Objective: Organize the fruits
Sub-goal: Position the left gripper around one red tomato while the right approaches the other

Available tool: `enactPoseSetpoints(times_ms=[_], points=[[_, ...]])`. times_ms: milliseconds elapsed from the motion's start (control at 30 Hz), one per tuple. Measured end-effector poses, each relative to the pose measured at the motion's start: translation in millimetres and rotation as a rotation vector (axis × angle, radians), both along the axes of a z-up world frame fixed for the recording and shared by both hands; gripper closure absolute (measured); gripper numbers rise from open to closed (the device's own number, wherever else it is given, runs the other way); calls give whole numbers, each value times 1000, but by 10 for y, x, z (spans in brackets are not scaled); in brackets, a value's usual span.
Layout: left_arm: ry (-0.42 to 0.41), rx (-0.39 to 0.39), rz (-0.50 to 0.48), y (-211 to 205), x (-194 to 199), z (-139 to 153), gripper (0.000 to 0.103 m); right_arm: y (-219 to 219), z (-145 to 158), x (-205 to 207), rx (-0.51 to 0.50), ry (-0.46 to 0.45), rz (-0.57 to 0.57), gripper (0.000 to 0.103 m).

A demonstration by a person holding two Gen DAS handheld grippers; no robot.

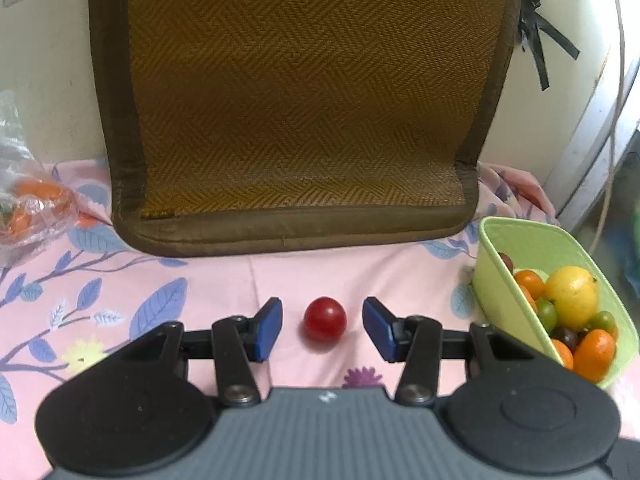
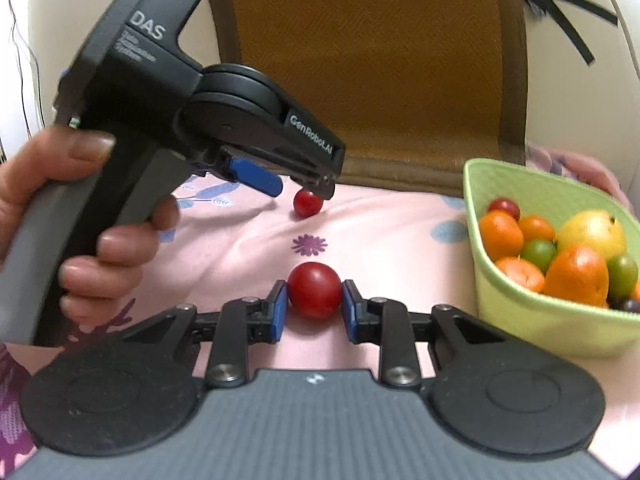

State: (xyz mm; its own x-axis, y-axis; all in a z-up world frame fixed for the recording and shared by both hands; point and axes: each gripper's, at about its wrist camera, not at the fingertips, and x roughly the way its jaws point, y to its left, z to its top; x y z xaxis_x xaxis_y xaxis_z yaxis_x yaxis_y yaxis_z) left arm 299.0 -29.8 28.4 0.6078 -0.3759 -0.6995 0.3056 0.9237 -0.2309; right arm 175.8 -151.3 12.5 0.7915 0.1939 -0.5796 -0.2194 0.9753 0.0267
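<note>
Pink floral sheet [image 1: 200,280] carries woven mat [image 1: 296,120], green basket [image 1: 496,280], two red tomatoes [image 2: 308,203], bagged fruit [image 1: 32,208].

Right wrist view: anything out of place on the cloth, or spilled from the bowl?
Nothing spilled. The green bowl sits upright, fruit inside. Two red fruits remain outside it: one between the right tool's pads, another under the open left tool.

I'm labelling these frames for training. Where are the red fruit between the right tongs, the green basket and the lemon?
red fruit [image 2: 315,294], right wrist view, middle of its front face
green basket [image 2: 560,328], right wrist view, near outer wall
lemon [image 1: 572,294], left wrist view, middle of its yellow skin
</note>
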Motion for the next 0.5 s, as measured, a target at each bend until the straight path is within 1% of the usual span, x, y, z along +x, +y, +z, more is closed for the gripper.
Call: enactPoseSetpoints(times_ms=[33,67,100,200,333,500], points=[[-3,5,9,-22,18,-8,58,-9,1,-8,7,1,-5,72],[-2,9,16,-42,39,-22,61,-16,-3,-3,14,7,-5,72],[6,9,19,-63,67,-48,68,-21,-16,20,21,14,-5,72],[35,-28,17,-85,114,-116,72,-28,6,37,44,18,-10,72],[2,4,19,-200,122,-125,73,-38,8,34,58,17,-28,72],[-16,31,33,-314,201,-141,73,-81,6,24,90,20,-32,72]])
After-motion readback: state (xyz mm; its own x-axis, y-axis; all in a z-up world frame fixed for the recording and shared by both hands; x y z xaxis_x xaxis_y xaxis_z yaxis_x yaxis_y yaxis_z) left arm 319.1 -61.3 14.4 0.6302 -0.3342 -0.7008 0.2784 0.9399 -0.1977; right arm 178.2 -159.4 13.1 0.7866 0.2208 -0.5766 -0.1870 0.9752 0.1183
